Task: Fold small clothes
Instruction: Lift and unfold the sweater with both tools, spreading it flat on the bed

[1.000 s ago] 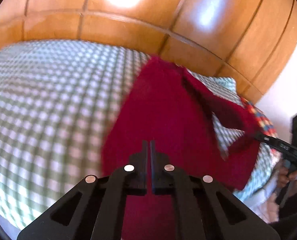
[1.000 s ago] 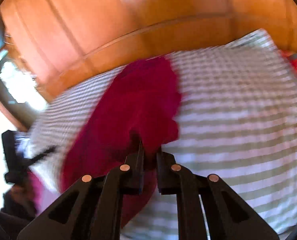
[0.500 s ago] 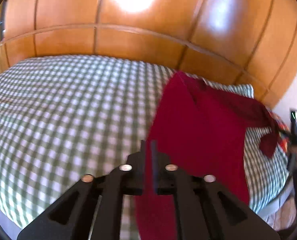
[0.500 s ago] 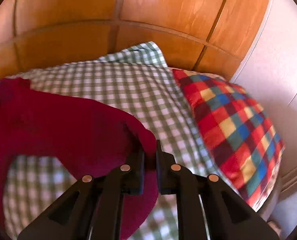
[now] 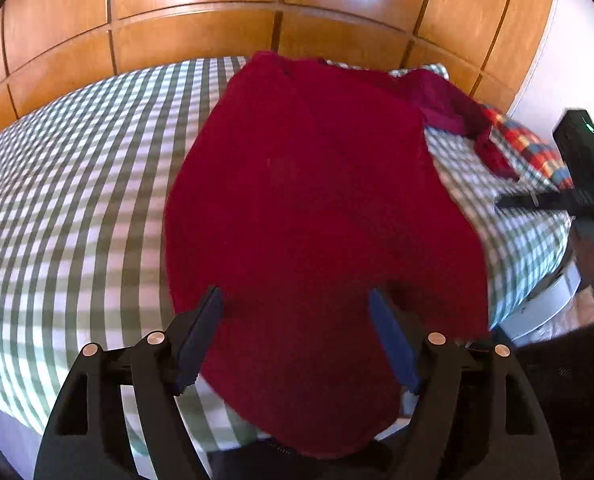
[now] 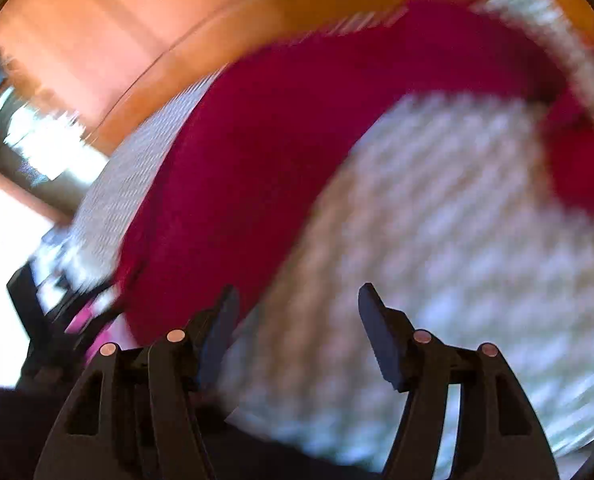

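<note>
Under blur (right view): red garment (image 6: 257,152)

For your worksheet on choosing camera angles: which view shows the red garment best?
The left wrist view: the red garment lies sharp and nearly whole on the checked bedspread. The right wrist view shows it only as a blurred band.

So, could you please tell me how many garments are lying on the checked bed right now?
1: a dark red knitted garment spread over the green-and-white checked bedcover, its sleeve reaching toward the multicoloured plaid pillow. Anything beneath it would be hidden.
</note>
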### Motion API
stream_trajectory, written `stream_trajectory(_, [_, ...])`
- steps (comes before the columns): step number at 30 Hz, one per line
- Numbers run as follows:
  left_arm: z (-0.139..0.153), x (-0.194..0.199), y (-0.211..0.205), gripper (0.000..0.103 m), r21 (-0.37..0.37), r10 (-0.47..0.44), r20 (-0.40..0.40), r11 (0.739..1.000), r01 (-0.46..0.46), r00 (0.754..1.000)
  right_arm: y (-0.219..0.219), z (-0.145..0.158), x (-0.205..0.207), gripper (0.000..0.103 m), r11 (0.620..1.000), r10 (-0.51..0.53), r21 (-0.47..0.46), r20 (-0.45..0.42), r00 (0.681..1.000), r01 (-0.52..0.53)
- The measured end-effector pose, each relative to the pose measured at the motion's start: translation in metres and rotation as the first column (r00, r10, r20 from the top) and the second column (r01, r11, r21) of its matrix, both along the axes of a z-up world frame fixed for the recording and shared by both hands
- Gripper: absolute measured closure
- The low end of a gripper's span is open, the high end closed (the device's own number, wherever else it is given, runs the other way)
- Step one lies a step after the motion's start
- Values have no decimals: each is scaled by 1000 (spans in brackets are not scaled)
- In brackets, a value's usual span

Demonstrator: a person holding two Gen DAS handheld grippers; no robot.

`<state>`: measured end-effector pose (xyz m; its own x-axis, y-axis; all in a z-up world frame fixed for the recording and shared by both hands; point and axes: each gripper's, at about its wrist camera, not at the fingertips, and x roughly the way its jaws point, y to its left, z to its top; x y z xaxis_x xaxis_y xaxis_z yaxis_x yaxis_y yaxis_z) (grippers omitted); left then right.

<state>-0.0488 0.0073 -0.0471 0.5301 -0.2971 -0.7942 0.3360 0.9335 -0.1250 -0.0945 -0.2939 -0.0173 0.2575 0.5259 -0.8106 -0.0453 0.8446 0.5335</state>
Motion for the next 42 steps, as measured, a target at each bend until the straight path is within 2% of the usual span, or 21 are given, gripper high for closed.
stream_trajectory(2, [-6, -4, 0, 49, 5, 7, -3, 1000, -7, 1000, 22, -12, -8, 49, 999, 20, 30, -31, 999, -19])
stream_trajectory(3, [-8, -4, 2, 55, -8, 13, -12, 1000, -13, 1000, 27, -14, -9, 66, 999, 21, 39, -36, 999, -19])
stream_trajectory(4, [-7, -3, 4, 70, -22, 15, -13, 1000, -16, 1000, 32, -14, -9, 77, 999, 15, 46, -35, 999, -13])
stream_trajectory(5, [-6, -4, 8, 86, -36, 16, -12, 999, -17, 1000, 35, -12, -8, 95, 999, 8, 44, -23, 1000, -7])
stream_trajectory(7, [5, -3, 22, 97, -73, 34, -6, 997, -34, 999, 40, 5, -8, 97, 1000, 18, 8, 34, 999, -19])
stream_trajectory(11, [30, 12, 61, 98, -116, 157, 62, 982, -149, 986, 24, 46, -14, 98, 993, 22, -120, 164, 986, -2])
stream_trajectory(14, [53, 36, 101, 99, -141, 298, 124, 949, -280, 947, 6, 63, -16, 98, 971, -25, -225, 225, 974, 77])
stream_trajectory(17, [75, 68, 135, 99, -140, 431, 163, 901, -412, 888, -31, 73, -11, 99, 904, -124, -366, 268, 956, 220])
stream_trajectory(19, [84, 93, 156, 99, -133, 526, 171, 850, -509, 833, -59, 67, 0, 103, 798, -196, -511, 281, 940, 319])
stream_trajectory(20, [87, 98, 161, 99, -127, 552, 173, 834, -537, 816, -72, 62, 5, 103, 718, -222, -598, 288, 932, 356])
stream_trajectory(22, [93, 108, 169, 98, -139, 599, 171, 801, -582, 783, -106, 50, 13, 103, 626, -286, -672, 275, 918, 396])
stream_trajectory(24, [94, 105, 168, 82, -168, 618, 161, 786, -596, 769, -137, 31, 17, 103, 573, -377, -701, 235, 896, 425])
stream_trajectory(25, [93, 102, 164, 67, -183, 616, 158, 786, -591, 771, -144, 26, 17, 103, 557, -411, -707, 220, 885, 435])
stream_trajectory(26, [91, 99, 160, 63, -200, 608, 156, 791, -578, 779, -152, 22, 16, 103, 573, -445, -685, 200, 873, 449])
stream_trajectory(28, [82, 87, 142, 63, -242, 529, 132, 837, -490, 839, -158, 25, 3, 101, 686, -480, -538, 172, 860, 490])
stream_trajectory(29, [77, 85, 135, 63, -256, 491, 116, 855, -451, 864, -151, 29, 0, 82, 716, -467, -499, 178, 866, 488])
stream_trajectory(30, [66, 81, 120, 63, -266, 429, 78, 879, -396, 900, -146, 31, -2, 55, 730, -456, -484, 183, 871, 484])
stream_trajectory(33, [31, 75, 75, 63, -307, 274, -45, 911, -274, 961, -118, 32, -7, 49, 812, -404, -393, 157, 901, 432])
stream_trajectory(37, [-2, 80, 20, 63, -321, 120, -143, 934, -160, 982, -86, 24, -10, 33, 893, -296, -313, 138, 945, 325])
stream_trajectory(39, [-11, 85, -5, 63, -341, 63, -179, 932, -122, 982, -75, 17, -7, 25, 890, -242, -362, 137, 960, 276])
stream_trajectory(42, [-19, 94, -34, 63, -349, 2, -184, 935, -67, 983, -72, 1, 0, 25, 875, -215, -416, 120, 969, 246])
